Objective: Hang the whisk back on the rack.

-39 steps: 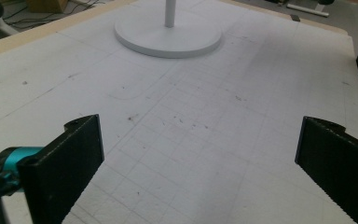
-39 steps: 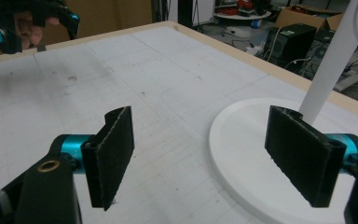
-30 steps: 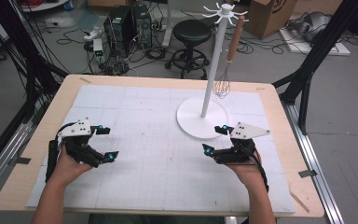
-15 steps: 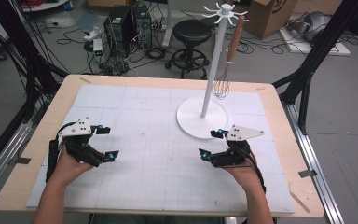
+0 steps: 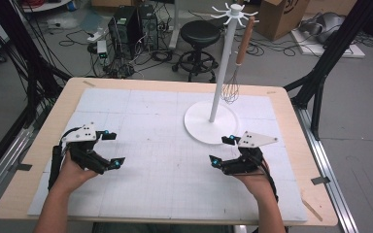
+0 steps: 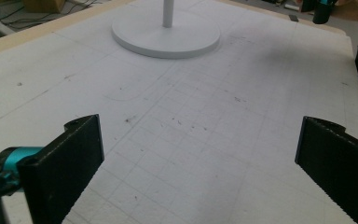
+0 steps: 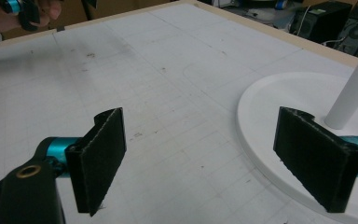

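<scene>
Left gripper (image 5: 110, 148) lower left, right gripper (image 5: 222, 150) lower right beside stand (image 5: 211, 121): jaws apart, nothing between them

No readable text, labels or numbers; cardboard box (image 5: 282, 14) marking illegible.

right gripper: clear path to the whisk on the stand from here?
Probably yes. The right gripper is open and empty, near the stand's base. The whisk hangs beyond the pole, so it likely has to go around the pole's right side.
</scene>
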`<state>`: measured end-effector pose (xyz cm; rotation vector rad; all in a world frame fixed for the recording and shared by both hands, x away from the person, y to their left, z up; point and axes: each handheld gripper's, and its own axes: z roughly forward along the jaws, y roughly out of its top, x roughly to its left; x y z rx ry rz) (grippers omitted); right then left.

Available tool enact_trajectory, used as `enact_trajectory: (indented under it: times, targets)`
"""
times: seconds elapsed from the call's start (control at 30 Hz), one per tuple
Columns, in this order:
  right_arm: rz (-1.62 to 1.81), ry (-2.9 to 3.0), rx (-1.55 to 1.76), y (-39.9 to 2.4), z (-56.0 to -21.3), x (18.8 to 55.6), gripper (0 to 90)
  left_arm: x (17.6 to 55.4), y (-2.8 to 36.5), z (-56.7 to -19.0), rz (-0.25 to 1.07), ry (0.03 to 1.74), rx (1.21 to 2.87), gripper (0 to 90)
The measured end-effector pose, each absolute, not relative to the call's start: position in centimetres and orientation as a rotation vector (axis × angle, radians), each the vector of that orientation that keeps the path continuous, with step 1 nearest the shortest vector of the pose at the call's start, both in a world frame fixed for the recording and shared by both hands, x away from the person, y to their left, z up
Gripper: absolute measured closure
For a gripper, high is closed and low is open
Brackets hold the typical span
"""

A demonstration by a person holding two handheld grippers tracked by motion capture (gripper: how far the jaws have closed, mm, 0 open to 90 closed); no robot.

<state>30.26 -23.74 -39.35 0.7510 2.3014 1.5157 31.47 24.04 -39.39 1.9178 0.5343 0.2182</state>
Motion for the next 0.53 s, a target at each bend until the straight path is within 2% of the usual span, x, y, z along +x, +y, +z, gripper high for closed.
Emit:
enact_trajectory:
  times: [0.53]
  targets:
    - [1.518, 2.300, 0.748, -23.83, -39.42, 30.31, 16.5, 31.54, 23.84, -39.52, 0.215, 0.536, 1.930, 1.6]
